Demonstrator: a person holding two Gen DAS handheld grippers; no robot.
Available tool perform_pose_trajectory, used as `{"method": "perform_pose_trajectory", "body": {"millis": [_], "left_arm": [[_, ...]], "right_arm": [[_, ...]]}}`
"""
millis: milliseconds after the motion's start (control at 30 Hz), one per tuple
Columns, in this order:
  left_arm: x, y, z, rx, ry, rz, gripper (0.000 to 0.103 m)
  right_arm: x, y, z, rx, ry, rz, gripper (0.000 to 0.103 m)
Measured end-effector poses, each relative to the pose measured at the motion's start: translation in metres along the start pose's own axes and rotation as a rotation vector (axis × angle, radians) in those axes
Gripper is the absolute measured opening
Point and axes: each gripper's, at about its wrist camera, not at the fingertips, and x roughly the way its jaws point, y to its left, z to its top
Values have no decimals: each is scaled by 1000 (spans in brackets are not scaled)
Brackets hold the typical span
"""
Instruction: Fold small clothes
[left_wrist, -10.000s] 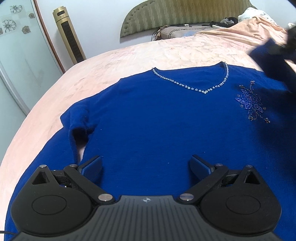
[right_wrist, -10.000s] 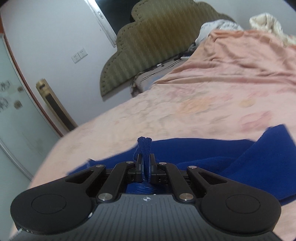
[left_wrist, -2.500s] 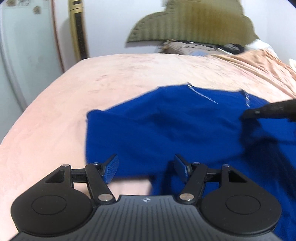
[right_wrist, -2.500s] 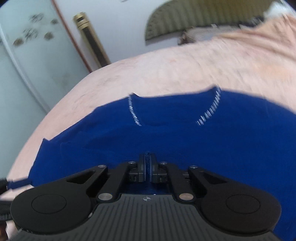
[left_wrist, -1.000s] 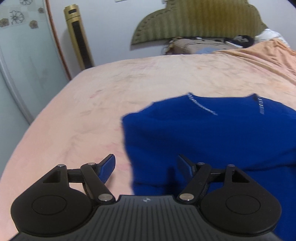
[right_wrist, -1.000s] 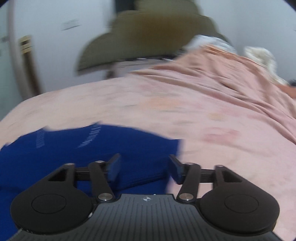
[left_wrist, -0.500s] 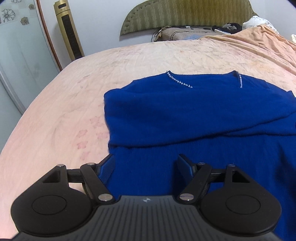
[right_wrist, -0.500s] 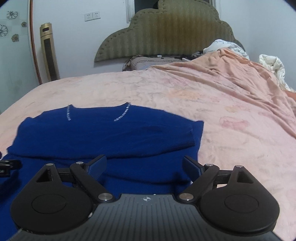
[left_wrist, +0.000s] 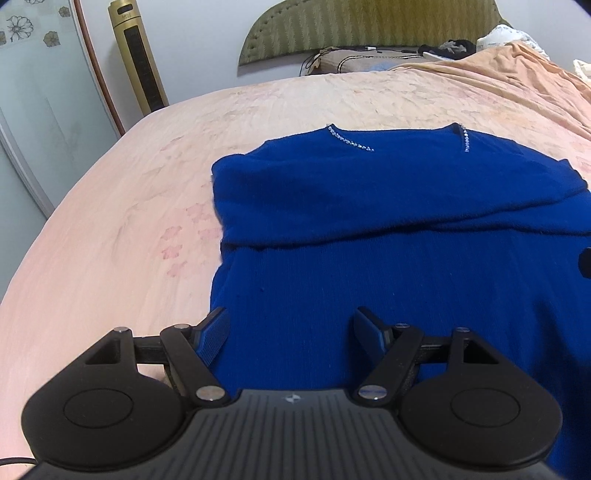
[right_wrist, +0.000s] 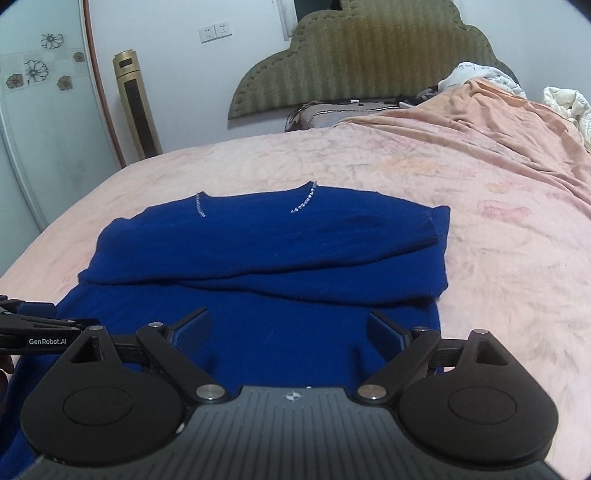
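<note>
- At frame centre, blue sweater (right_wrist: 258, 251) now lies with both sleeves folded across its chest.
- Left gripper (left_wrist: 291, 328) and right gripper (right_wrist: 288, 328) have let go, jaws spread wide, empty; bottom-hem fold likely next.

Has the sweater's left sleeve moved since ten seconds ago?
Yes. The left sleeve now lies folded across the blue sweater chest below the beaded neckline, no longer spread out on the pink bedspread.
</note>
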Motion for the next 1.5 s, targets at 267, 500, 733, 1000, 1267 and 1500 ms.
{"method": "perform_pose_trajectory", "body": {"millis": [267, 500, 733, 1000, 1267, 1500], "left_arm": [[-15, 28, -29, 39, -130, -3, 74], [-4, 65, -42, -45, -98, -10, 74], [-5, 46, -48, 11, -124, -58, 74], [1, 55, -45, -17, -135, 44, 74], [-6, 44, -54, 39, -159, 39, 74], [-6, 43, -51, 18, -145, 46, 75]], "right_arm": [[-14, -12, -18, -23, -18, -34, 95], [-15, -27, -37, -63, -15, -144, 95], [-18, -18, -41, -14, -34, -10, 95], [-27, -12, -40, -192, -29, -176, 95], [-29, -28, -36, -241, 10, -256, 95], [-29, -11, -41, -287, 16, -220, 95]]}}
